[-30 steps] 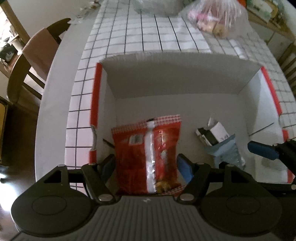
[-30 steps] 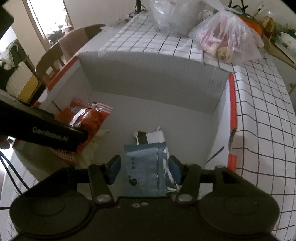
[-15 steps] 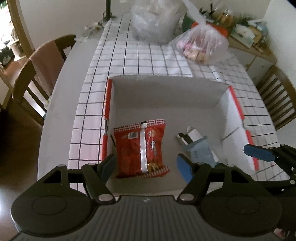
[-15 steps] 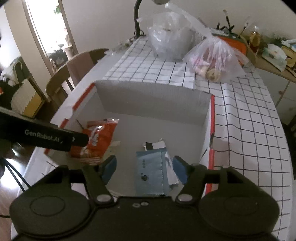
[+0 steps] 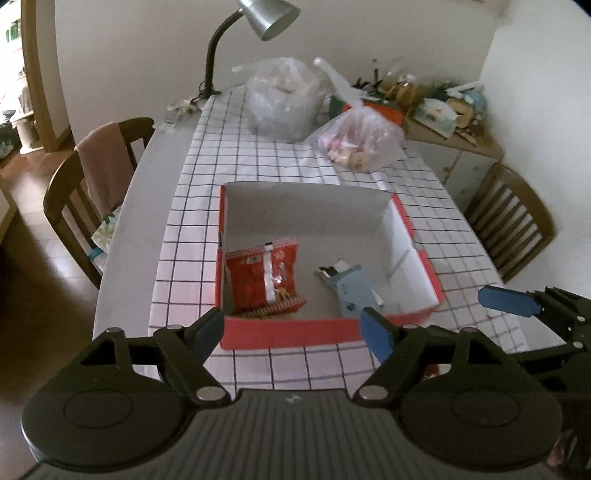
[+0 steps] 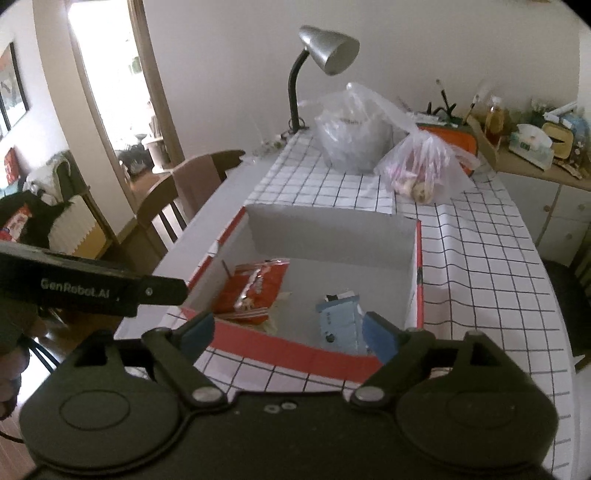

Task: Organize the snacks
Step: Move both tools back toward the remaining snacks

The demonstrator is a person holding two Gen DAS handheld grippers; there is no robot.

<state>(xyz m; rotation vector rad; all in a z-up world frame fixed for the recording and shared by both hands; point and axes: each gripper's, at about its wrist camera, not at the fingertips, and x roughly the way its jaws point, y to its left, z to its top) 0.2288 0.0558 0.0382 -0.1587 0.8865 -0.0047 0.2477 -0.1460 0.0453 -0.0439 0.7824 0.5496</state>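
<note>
A red-sided cardboard box (image 5: 288, 334) (image 6: 295, 354) with a white inside stands on the checked tablecloth. In it lie a red snack packet (image 5: 264, 275) (image 6: 255, 290) at the left and a pale blue packet (image 5: 351, 286) (image 6: 338, 326) at the right. My left gripper (image 5: 293, 330) hangs above the box's near wall, its jaws opening, nothing between them. Over the near right of the box, my right gripper (image 6: 291, 332) is opening too and holds nothing. One blue finger (image 5: 508, 301) of the right gripper shows at the right of the left wrist view.
Two clear plastic bags (image 5: 282, 98) (image 5: 360, 144) (image 6: 352, 127) (image 6: 424, 166) of goods sit behind the box, beside a desk lamp (image 5: 255, 26) (image 6: 321, 70). Wooden chairs (image 5: 88, 192) (image 5: 511, 225) (image 6: 184, 199) flank the table. A cluttered sideboard (image 5: 439, 110) (image 6: 532, 136) stands at the back right.
Both grippers have drawn back and up out of the box, leaving the red and blue packets lying inside. The right jaws have spread much wider, the left a little.
</note>
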